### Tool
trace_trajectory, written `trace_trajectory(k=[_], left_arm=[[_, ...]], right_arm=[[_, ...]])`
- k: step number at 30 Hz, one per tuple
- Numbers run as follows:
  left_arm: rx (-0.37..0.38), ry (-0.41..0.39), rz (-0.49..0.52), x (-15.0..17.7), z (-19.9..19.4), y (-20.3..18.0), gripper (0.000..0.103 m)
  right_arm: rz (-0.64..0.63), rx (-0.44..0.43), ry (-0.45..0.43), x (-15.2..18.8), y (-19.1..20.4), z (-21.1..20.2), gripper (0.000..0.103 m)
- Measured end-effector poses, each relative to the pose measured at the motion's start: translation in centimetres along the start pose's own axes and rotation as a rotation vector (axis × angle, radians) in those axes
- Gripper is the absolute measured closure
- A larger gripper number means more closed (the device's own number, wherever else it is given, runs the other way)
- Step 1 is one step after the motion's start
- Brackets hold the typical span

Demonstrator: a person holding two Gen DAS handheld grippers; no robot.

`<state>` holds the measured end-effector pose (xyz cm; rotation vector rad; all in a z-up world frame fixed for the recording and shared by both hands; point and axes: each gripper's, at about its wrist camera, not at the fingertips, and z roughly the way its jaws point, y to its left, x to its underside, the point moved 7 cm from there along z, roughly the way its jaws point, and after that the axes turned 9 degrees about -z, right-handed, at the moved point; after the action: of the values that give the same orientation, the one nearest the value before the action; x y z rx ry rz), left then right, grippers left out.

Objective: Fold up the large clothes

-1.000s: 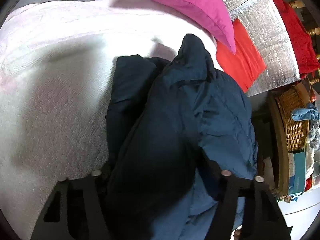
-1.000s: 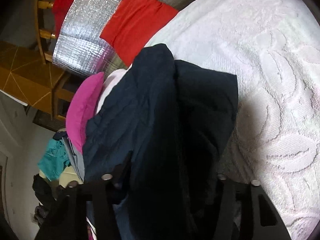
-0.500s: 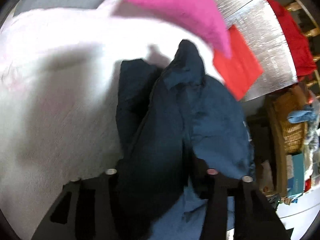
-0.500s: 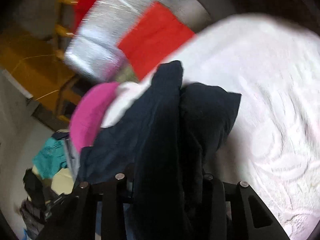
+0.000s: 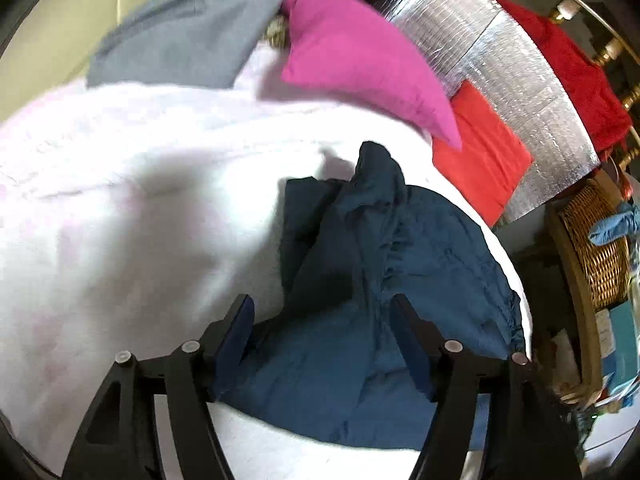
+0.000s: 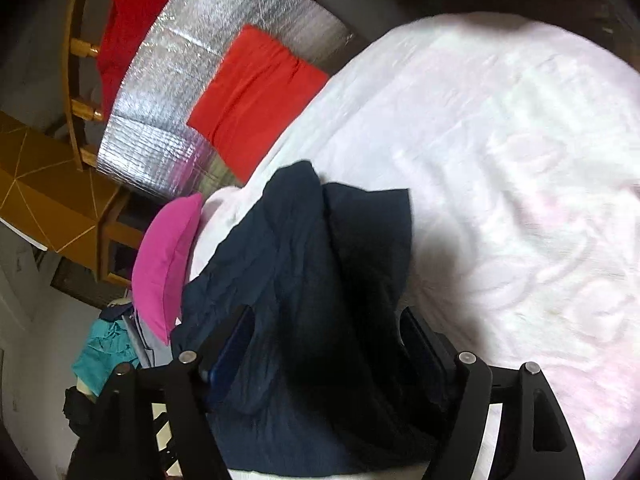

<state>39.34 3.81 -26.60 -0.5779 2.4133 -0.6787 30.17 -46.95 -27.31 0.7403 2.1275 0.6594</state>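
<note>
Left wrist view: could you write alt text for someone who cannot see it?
A dark blue garment lies bunched on a white bedspread, between the open fingers of the left claw, whose jaws have just been opening. Behind are a pink pillow, a red cloth and a wicker basket.

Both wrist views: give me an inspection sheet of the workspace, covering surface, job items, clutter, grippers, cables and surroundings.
Surface: white textured bedspread, mostly bare.
Job's things: navy garment, bunched and creased, lying on the bedspread.
Clutter: pink pillow, grey cloth and red cloth at the bedspread's edges.
Grippers: left gripper and right gripper have just been opening; jaws stand apart, navy garment seen between them, pads not pressing on it.
Cables: nothing seen.
Surroundings: silver foil panel, wicker basket, wooden furniture, teal cloth.
</note>
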Motion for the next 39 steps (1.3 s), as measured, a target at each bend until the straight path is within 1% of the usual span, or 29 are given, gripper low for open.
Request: trace_trajectory(k=[3,6,8,12,15,17,20,23,25,27,30,33,37,39], left_arm=[[0.023,0.017,0.02,1.4,-1.7,1.0,0.03],[0.057,0.065,0.007,3.8,-2.7,1.8,0.03],[0.071,0.08,-0.021,4.6,-3.0,2.4,0.03],[0.125,0.153,-0.125,7.2,-3.3,3.6,0.03],[0.153,0.185,-0.169,8.5,-3.3,3.5,0.029],[0.162,0.191,-0.193,9.1,-3.1,3.5,0.028],[0.164,0.194,-0.245,9.4,-2.1,3.1,0.026],[0.17,0.191,-0.285,9.3,-0.8,2.7,0.026],[0.179,0.182,-0.308,9.3,-0.3,2.9,0.026],[0.171,0.176,-0.349,9.0,0.8,3.1,0.026],[0.188,0.164,-0.385,8.5,1.6,3.0,0.026],[0.19,0.144,-0.409,8.1,2.4,2.9,0.026],[0.211,0.153,-0.456,7.8,3.7,2.8,0.026],[0.22,0.151,-0.472,7.6,3.9,2.9,0.026]], right_arm=[[0.0,-0.009,-0.002,0.9,0.1,-1.6,0.024],[0.009,-0.039,0.01,2.2,0.4,-2.8,0.024],[0.023,-0.06,0.023,3.3,0.7,-2.9,0.024],[0.095,-0.13,0.064,6.3,0.7,-3.0,0.022],[0.106,-0.165,0.105,8.4,1.2,-2.4,0.021],[0.109,-0.176,0.128,9.5,1.6,-1.8,0.021],[0.133,-0.205,0.163,10.9,2.1,-0.7,0.021],[0.143,-0.208,0.176,11.5,2.6,0.6,0.021],[0.159,-0.208,0.172,11.5,2.8,1.4,0.021],[0.193,-0.207,0.16,11.6,2.7,2.2,0.021],[0.24,-0.199,0.161,11.8,2.5,3.3,0.021],[0.26,-0.175,0.136,11.8,2.4,4.3,0.021],[0.302,-0.183,0.096,11.4,2.0,5.3,0.021],[0.319,-0.193,0.062,10.8,2.2,5.6,0.021]])
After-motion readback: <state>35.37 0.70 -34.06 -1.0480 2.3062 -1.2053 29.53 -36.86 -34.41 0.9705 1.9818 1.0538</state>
